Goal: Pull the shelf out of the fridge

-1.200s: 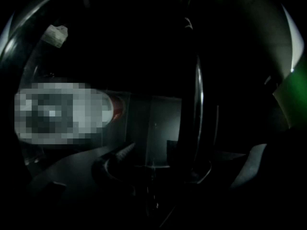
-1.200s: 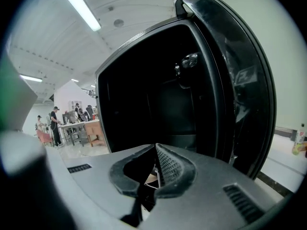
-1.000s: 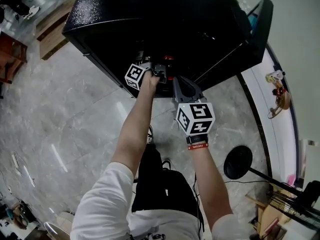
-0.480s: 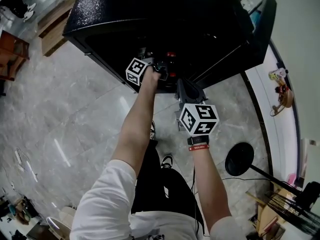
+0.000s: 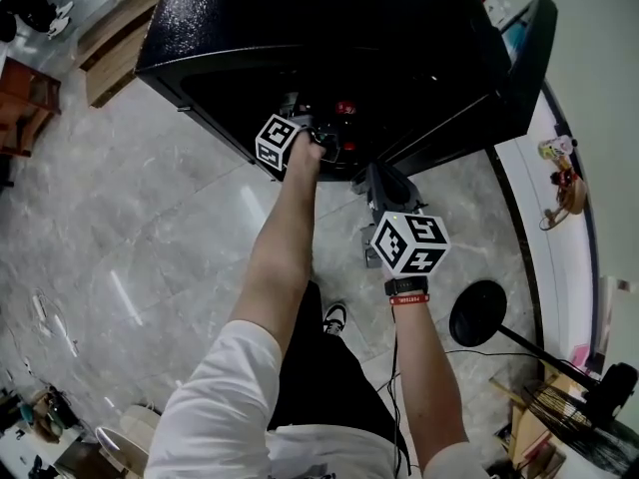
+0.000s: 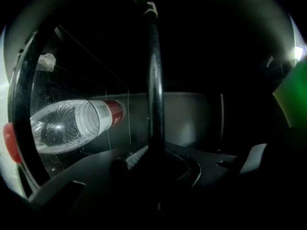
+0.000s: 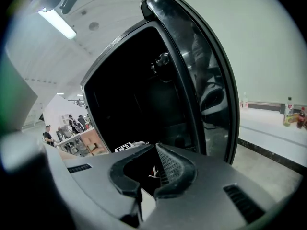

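The black fridge (image 5: 300,28) stands open, its door (image 5: 519,58) swung to the right. My left gripper (image 5: 312,130) reaches level into the dark cabinet. In the left gripper view it (image 6: 153,152) is shut on the shelf's dark front bar (image 6: 153,75), which crosses the picture upright. A clear bottle with a red label (image 6: 72,126) lies on the shelf behind the bar. My right gripper (image 5: 379,176) hangs outside the fridge, in front of the opening. Its fingertips (image 7: 163,152) meet with nothing between them, and it (image 7: 154,147) faces the dark interior and the door (image 7: 206,80).
Red bottle caps (image 5: 344,108) show inside the fridge. A round black stand base (image 5: 476,319) sits on the marble floor at right. A white ledge with small bottles (image 5: 557,168) runs along the wall. Wooden furniture (image 5: 25,108) stands at far left.
My right gripper has drawn back from the fridge opening, toward the lower right. The left gripper stays at the shelf's front edge.
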The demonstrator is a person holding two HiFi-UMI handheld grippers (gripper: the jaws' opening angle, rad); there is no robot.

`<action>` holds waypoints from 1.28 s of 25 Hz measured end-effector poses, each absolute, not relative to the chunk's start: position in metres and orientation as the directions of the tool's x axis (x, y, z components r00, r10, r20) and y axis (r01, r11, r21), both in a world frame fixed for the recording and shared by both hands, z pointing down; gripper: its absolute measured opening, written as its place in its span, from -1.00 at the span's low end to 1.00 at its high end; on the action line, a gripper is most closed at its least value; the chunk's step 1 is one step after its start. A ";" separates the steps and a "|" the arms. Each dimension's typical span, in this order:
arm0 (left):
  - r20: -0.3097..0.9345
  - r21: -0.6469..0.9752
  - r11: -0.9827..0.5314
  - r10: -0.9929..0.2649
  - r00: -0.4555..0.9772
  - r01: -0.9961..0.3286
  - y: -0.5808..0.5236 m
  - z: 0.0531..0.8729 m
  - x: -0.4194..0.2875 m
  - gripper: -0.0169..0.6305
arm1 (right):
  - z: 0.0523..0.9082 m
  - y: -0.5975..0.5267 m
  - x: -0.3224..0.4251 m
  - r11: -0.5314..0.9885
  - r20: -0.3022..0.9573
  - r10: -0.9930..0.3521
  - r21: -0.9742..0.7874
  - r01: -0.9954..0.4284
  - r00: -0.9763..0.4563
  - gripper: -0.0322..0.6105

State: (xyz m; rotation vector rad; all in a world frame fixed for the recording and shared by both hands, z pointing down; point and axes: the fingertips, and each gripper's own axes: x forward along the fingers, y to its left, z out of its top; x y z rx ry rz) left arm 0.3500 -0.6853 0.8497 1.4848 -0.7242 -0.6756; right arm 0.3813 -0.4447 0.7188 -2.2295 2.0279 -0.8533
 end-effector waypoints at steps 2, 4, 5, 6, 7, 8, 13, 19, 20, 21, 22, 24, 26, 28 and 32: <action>0.015 0.999 -0.013 -0.776 0.630 -0.040 -0.685 0.850 0.348 -0.87 | 0.716 -0.446 0.378 -0.162 0.388 -0.922 -0.353 -0.921 0.014 -0.85; 0.014 0.999 -0.014 -0.770 0.638 -0.039 -0.682 0.851 0.346 -0.87 | 0.714 -0.446 0.375 -0.158 0.391 -0.921 -0.345 -0.925 0.011 -0.85; 0.016 0.999 -0.013 -0.766 0.643 -0.040 -0.681 0.851 0.345 -0.87 | 0.712 -0.446 0.373 -0.154 0.390 -0.921 -0.340 -0.928 0.009 -0.85; 0.019 0.999 -0.010 -0.761 0.648 -0.041 -0.681 0.850 0.344 -0.87 | 0.710 -0.445 0.372 -0.149 0.388 -0.922 -0.336 -0.930 0.008 -0.85; 0.024 0.999 -0.006 -0.758 0.652 -0.043 -0.680 0.850 0.344 -0.87 | 0.709 -0.444 0.371 -0.147 0.387 -0.922 -0.334 -0.931 0.007 -0.85; 0.027 0.999 -0.001 -0.756 0.654 -0.043 -0.679 0.849 0.343 -0.87 | 0.708 -0.443 0.370 -0.148 0.387 -0.922 -0.333 -0.931 0.009 -0.85; 0.014 1.000 -0.004 -0.770 0.638 -0.028 -0.666 0.853 0.338 -0.87 | 0.710 -0.428 0.373 -0.162 0.387 -0.922 -0.339 -0.927 0.019 -0.85; 0.014 0.999 -0.008 -0.768 0.641 -0.031 -0.653 0.853 0.334 -0.87 | 0.706 -0.415 0.390 -0.189 0.390 -0.920 -0.333 -0.924 0.047 -0.85; 0.018 1.000 -0.003 -0.771 0.637 -0.031 -0.652 0.853 0.333 -0.87 | 0.705 -0.414 0.389 -0.187 0.389 -0.920 -0.331 -0.925 0.047 -0.85; 0.021 1.000 0.003 -0.774 0.633 -0.030 -0.650 0.854 0.333 -0.87 | 0.705 -0.413 0.389 -0.185 0.389 -0.920 -0.330 -0.926 0.045 -0.85; 0.024 1.000 0.007 -0.776 0.631 -0.030 -0.648 0.854 0.332 -0.87 | 0.705 -0.411 0.387 -0.183 0.389 -0.920 -0.331 -0.926 0.043 -0.85; 0.030 0.999 0.011 -0.774 0.632 -0.034 -0.644 0.854 0.330 -0.87 | 0.705 -0.408 0.383 -0.183 0.392 -0.919 -0.333 -0.925 0.040 -0.85; 0.036 0.999 0.015 -0.770 0.637 -0.038 -0.640 0.853 0.328 -0.87 | 0.705 -0.405 0.380 -0.183 0.395 -0.918 -0.335 -0.924 0.038 -0.85; 0.038 0.999 0.017 -0.768 0.639 -0.040 -0.638 0.852 0.325 -0.87 | 0.704 -0.404 0.377 -0.181 0.394 -0.918 -0.337 -0.924 0.036 -0.85; 0.041 0.999 0.021 -0.763 0.645 -0.038 -0.631 0.852 0.323 -0.87 | 0.701 -0.400 0.375 -0.180 0.387 -0.921 -0.340 -0.923 0.037 -0.85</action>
